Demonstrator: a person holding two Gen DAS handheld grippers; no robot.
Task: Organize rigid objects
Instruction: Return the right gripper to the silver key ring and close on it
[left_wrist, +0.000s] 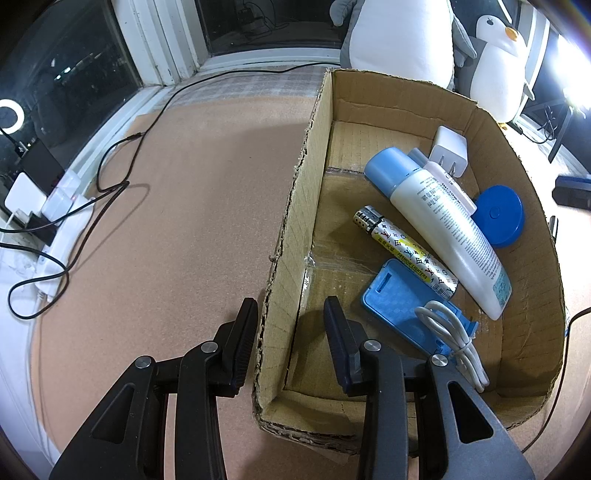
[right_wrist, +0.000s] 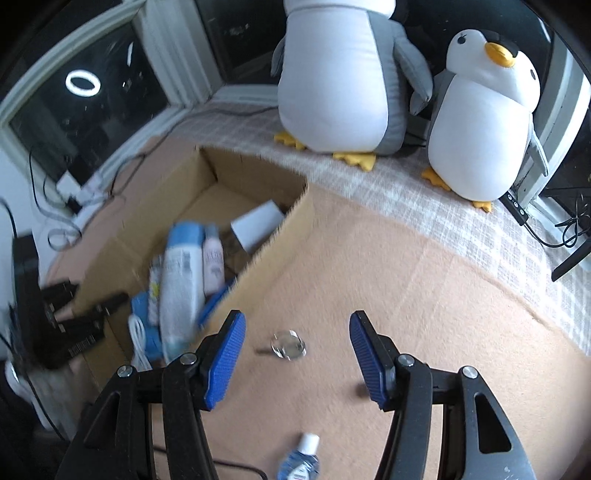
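Your right gripper (right_wrist: 295, 354) was spread wide over the small clear glass piece (right_wrist: 288, 344) on the mat beside the cardboard box (left_wrist: 295, 206); descending squarely seemed wise. Your left gripper (left_wrist: 291, 345) straddled the wall, unclenched.

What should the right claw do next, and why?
Probably lower the right claw and close on the small clear round thing. It lies on the table between the open fingers, still outside the cardboard box where the other items already are.
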